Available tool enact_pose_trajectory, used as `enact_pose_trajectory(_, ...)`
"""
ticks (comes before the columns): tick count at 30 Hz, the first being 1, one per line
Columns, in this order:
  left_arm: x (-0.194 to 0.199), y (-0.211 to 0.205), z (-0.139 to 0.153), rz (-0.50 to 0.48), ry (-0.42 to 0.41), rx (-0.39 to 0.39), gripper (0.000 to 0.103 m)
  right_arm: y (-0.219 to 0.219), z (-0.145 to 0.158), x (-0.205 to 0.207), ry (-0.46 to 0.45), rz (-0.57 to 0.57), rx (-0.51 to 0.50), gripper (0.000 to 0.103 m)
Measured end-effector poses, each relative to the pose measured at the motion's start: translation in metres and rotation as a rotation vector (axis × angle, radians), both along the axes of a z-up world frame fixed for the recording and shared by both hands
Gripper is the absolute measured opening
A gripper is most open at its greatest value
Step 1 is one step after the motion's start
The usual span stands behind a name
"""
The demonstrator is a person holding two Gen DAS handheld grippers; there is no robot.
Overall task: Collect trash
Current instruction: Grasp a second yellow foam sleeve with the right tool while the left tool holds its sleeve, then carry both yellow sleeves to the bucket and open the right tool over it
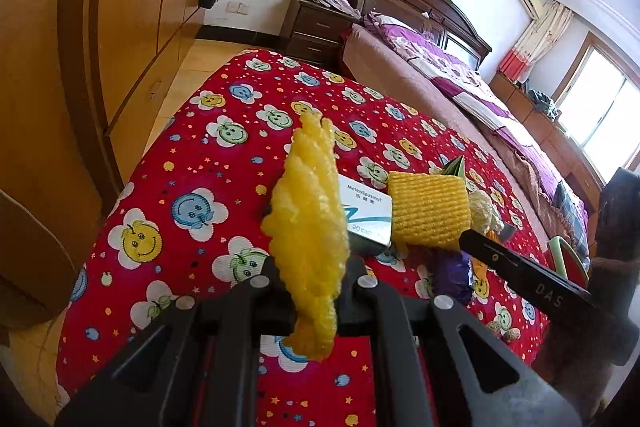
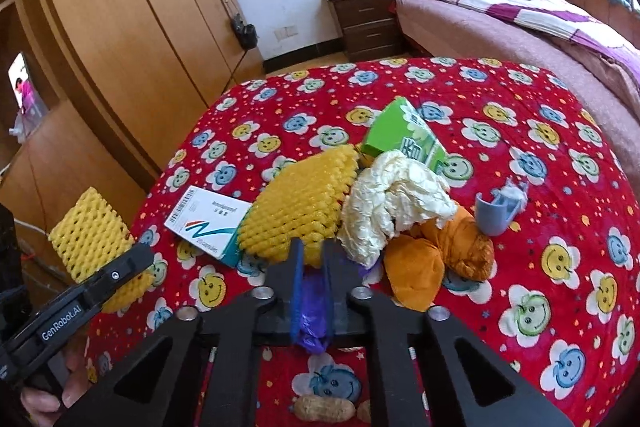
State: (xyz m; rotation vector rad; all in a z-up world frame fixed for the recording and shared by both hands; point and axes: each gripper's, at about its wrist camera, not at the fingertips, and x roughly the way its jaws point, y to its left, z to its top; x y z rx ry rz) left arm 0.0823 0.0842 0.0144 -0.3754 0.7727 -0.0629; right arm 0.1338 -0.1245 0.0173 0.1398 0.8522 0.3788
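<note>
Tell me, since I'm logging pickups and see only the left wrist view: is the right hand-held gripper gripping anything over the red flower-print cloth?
Observer: Yes. The right hand-held gripper is shut on a crumpled purple plastic wrapper, which is pinched between its blue pads.
Operator: What sits behind the yellow foam fruit net lying in the pile?
Observer: A crumpled cream plastic bag lies beside that net. A green cardboard carton is propped behind both.
</note>
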Motion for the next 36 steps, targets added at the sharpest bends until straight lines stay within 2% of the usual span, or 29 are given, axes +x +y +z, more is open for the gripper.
enact_pose_trajectory(10, -0.003, -0.008, 0.005, -0.016, -0.011, 0.002, 0.011, -0.015, 0.038, -0.034, -0.146, -0.003, 0.075, 0.004)
enact_pose_trajectory(17, -0.011, -0.027, 0.023, -0.076, -0.046, -0.009, 0.011, -0.046, 0.07, -0.065, -0.244, -0.045, 0.132, 0.004)
enact_pose_trajectory(27, -0.021, -0.07, 0.045, -0.199, -0.075, -0.013, 0.011, -0.115, 0.092, -0.108, -0.323, -0.201, 0.182, 0.004)
enact_pose_trajectory(36, -0.021, -0.124, 0.061, -0.32, -0.089, 0.032, 0.011, -0.176, 0.09, -0.149, -0.369, -0.364, 0.196, 0.004)
